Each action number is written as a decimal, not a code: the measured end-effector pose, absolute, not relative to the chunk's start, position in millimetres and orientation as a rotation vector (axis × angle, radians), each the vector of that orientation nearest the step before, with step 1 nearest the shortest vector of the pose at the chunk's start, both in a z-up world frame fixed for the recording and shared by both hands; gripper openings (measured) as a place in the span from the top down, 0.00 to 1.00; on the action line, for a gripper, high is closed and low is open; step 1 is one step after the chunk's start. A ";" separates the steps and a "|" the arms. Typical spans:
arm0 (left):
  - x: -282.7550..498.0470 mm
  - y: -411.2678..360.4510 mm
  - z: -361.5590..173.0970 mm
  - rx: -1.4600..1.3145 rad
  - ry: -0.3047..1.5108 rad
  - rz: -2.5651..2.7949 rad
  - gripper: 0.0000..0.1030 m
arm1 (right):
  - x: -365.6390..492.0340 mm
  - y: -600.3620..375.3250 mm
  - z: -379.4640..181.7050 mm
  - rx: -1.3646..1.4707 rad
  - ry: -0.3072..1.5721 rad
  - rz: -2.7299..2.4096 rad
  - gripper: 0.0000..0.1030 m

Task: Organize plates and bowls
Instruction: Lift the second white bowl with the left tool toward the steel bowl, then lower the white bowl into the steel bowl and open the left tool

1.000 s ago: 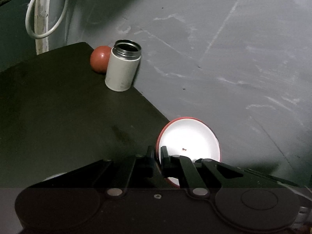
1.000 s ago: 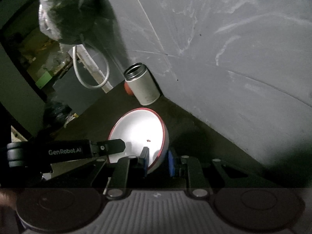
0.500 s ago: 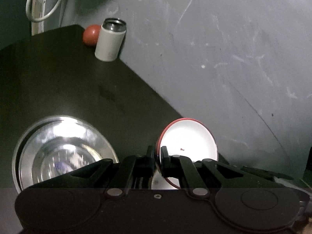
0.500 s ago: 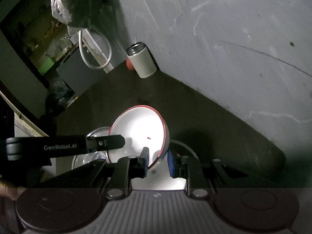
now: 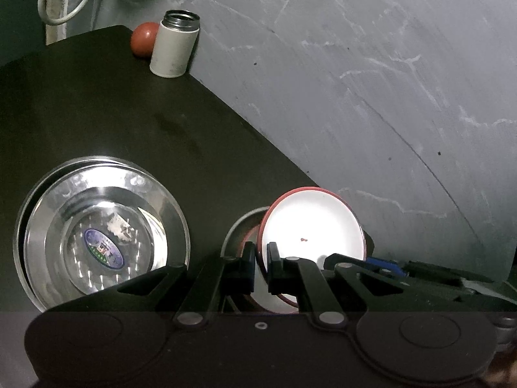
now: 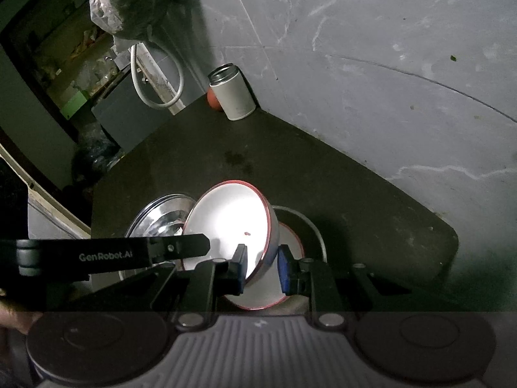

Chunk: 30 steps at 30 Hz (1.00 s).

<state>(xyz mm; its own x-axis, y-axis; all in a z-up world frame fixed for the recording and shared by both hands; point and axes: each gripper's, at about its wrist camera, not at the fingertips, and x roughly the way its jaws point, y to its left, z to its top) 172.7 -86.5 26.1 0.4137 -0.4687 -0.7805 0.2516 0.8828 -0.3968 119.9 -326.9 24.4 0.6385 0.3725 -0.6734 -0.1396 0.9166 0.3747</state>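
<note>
A white bowl with a red rim (image 5: pixel 310 232) hangs tilted over the dark table (image 5: pixel 97 113). My left gripper (image 5: pixel 261 255) is shut on its left rim. My right gripper (image 6: pixel 261 265) is shut on the wall of the same bowl (image 6: pixel 226 223), one pad inside and the blue pad outside. Just beneath it sits a second red-rimmed bowl (image 6: pixel 292 236) inside a grey-rimmed one (image 6: pixel 315 226). To the left lies a stack of steel plates (image 5: pixel 100 242), which the right wrist view (image 6: pixel 161 216) shows partly hidden behind the held bowl.
A white open can (image 5: pixel 174 48) and a red ball (image 5: pixel 143 38) stand at the table's far corner against the grey wall (image 5: pixel 387 97). A white cable (image 6: pixel 155 80) and a plastic bag (image 6: pixel 129 0) hang beyond the table edge. A hand (image 6: pixel 9 320) shows at lower left.
Both grippers have carried the bowl back from the can and the wall. The steel plates and the nested bowls have come into view beneath it.
</note>
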 end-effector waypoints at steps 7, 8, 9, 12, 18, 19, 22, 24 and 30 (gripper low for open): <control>166.9 -90.7 23.6 -0.212 1.066 -0.469 0.94 | 116.8 -328.3 21.8 0.309 0.844 0.290 0.78; 166.3 -90.9 23.0 -0.209 1.068 -0.470 0.94 | 117.1 -328.3 21.4 0.309 0.847 0.289 0.78; 165.7 -91.6 22.6 -0.208 1.069 -0.471 0.94 | 116.7 -328.7 21.0 0.309 0.849 0.288 0.78; 165.5 -93.4 20.4 -0.202 1.073 -0.470 0.94 | 116.3 -329.5 19.3 0.309 0.855 0.287 0.78; 162.2 -95.3 16.9 -0.196 1.086 -0.464 0.93 | 118.3 -329.6 16.4 0.307 0.874 0.290 0.78; 162.2 -95.5 16.3 -0.196 1.088 -0.462 0.93 | 119.7 -329.3 16.3 0.306 0.877 0.291 0.78; 162.0 -96.2 14.5 -0.195 1.096 -0.456 0.93 | 120.8 -329.2 14.9 0.303 0.884 0.294 0.78; 162.8 -97.6 13.5 -0.194 1.100 -0.452 0.93 | 121.9 -329.3 14.1 0.303 0.891 0.296 0.78; 163.8 -100.1 11.1 -0.193 1.113 -0.441 0.93 | 123.7 -329.7 10.6 0.303 0.911 0.301 0.78</control>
<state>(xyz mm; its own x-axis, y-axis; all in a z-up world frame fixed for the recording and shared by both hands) 163.8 -100.1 11.1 0.3670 -0.4353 -0.8221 0.2456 0.8977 -0.3657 123.7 -329.7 10.6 0.5773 0.3797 -0.7229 -0.1263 0.9162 0.3804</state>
